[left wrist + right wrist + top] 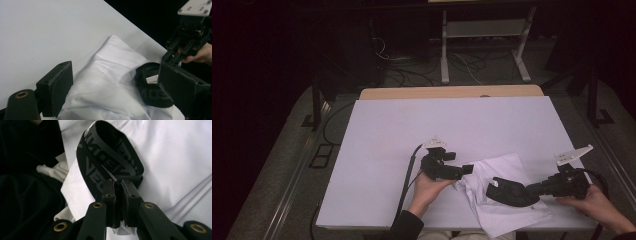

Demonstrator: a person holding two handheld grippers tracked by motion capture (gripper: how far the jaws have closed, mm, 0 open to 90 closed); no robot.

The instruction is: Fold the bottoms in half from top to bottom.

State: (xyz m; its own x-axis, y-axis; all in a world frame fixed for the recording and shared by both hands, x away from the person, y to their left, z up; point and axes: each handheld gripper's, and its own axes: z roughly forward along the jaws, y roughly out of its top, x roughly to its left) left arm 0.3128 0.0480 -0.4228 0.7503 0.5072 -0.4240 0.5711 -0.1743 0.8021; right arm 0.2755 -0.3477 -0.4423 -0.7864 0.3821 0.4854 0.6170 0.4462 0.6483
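A white garment (504,210) with a black lettered waistband (511,192) lies crumpled near the front right of the white table top (437,125). My right gripper (528,190) is shut on the waistband (110,157), lifting it as a loop off the white cloth (175,157). My left gripper (467,169) is at the garment's left edge. Its jaws stand wide open, and in the left gripper view (117,92) the cloth's fold (100,85) bulges between them without being pinched. That view also has the waistband (150,92) and my right gripper (172,56) behind it.
A strip of wooden table (452,92) runs along the far edge of the white top. Beyond it stand a metal frame (484,45) and loose cables (412,75) on the dark floor. A person's dark clothing (25,195) lies beside the table's front edge.
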